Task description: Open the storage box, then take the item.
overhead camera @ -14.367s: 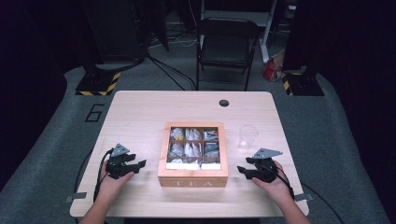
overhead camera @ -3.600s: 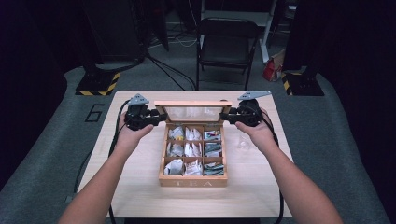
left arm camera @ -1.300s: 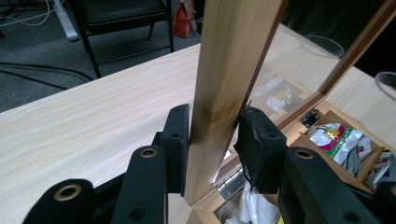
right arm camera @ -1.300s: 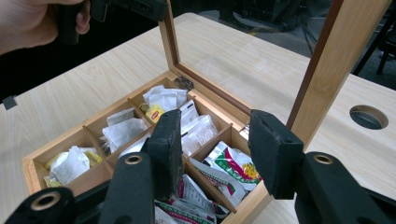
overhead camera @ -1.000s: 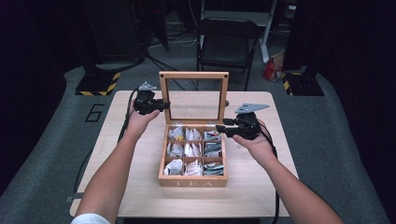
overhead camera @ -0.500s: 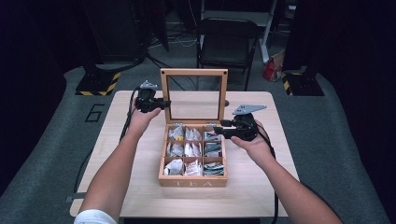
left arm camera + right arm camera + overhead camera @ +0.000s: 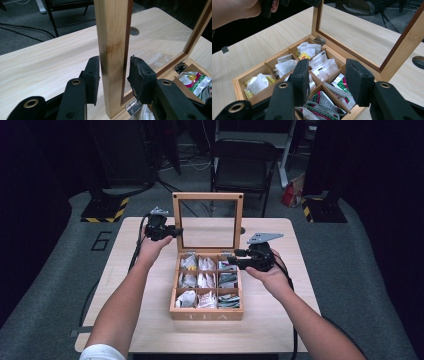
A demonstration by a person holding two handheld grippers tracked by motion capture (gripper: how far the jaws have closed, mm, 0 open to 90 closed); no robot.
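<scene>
Standing upright on the bench [image 7: 150,320], the tea box's lid [image 7: 207,222] has its left frame post between the left gripper [image 7: 112,75] fingers, which have just been easing apart, one pad off the wood. The right gripper [image 7: 329,82] hovers released over the tea box [image 7: 206,312].

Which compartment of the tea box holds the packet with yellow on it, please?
The far-left corner compartment of the tea box, next to the lid hinge: its white packets include a yellow one, while the right column's packets are green and white.
</scene>
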